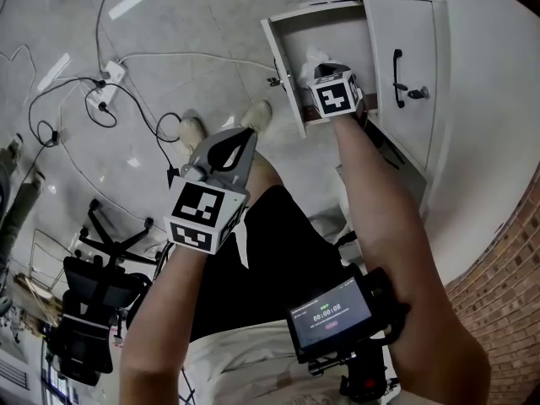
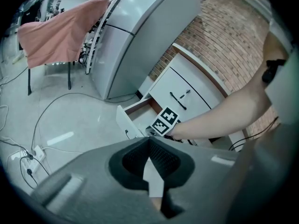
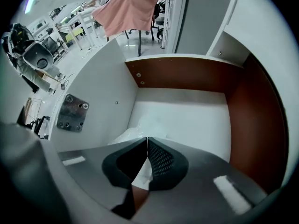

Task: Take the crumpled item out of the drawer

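The white drawer (image 1: 285, 64) stands pulled out of the cabinet, and a white crumpled item (image 1: 314, 59) lies in its near left corner. My right gripper (image 1: 325, 74) points straight down into the drawer, its marker cube hiding the jaws in the head view. In the right gripper view the right gripper (image 3: 147, 139) is shut, its tips meeting on the edge of the crumpled item (image 3: 138, 129). My left gripper (image 1: 246, 135) hangs above the floor, apart from the drawer, shut and empty. The left gripper (image 2: 149, 140) looks toward the drawer (image 2: 127, 121).
Beside the drawer is a white cabinet door with a black handle (image 1: 396, 78). Cables and a power strip (image 1: 105, 88) lie on the floor, with a black office chair (image 1: 91, 287) at lower left. A brick wall (image 1: 506, 285) runs along the right. A pink cloth (image 2: 60, 31) drapes a chair.
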The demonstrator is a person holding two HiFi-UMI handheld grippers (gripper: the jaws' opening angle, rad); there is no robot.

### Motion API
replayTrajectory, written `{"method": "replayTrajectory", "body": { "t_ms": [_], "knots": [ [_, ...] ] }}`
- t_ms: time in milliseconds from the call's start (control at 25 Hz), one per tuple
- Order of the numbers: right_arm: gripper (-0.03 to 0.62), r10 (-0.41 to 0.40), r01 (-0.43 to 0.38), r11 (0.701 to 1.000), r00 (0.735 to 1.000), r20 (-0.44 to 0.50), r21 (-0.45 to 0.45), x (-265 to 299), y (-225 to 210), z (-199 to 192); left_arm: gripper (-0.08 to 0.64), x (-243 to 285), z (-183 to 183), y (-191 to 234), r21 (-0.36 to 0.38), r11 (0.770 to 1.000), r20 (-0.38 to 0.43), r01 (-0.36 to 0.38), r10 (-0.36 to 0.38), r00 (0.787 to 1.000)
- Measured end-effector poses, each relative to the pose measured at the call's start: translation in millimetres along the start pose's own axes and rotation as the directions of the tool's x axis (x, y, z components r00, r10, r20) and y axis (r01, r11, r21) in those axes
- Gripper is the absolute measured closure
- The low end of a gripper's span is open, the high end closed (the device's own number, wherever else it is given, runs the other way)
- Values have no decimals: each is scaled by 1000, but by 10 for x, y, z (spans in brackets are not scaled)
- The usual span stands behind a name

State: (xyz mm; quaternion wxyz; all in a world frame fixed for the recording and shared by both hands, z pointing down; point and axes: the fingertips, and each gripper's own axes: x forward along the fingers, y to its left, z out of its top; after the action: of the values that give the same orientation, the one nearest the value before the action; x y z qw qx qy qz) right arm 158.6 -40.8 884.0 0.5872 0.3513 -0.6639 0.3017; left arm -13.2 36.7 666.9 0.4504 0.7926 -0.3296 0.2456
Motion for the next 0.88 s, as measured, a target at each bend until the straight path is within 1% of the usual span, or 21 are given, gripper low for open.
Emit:
{"method": "replayTrajectory", "body": {
  "t_ms": [200,400,600,800,880],
  "knots": [
    [580,-11,9,999,999,53,40,-200,32,42,560,-77,-33,-69,50,999,-21,18,-17,1000],
    [580,-28,19,997,993,115,80,-529,105,67,560,-266,47,-165,80,996,-13,30,-29,1000],
    [580,-73,51,991,979,190,121,-958,187,143,560,-506,138,-268,119,992,-1,37,-37,999],
    [581,-111,73,983,967,231,167,-1295,238,166,560,-740,220,-356,143,989,19,43,-46,999],
    [581,-136,89,979,957,255,186,-1454,241,174,559,-835,207,-407,151,987,16,48,-51,999]
  ]
}}
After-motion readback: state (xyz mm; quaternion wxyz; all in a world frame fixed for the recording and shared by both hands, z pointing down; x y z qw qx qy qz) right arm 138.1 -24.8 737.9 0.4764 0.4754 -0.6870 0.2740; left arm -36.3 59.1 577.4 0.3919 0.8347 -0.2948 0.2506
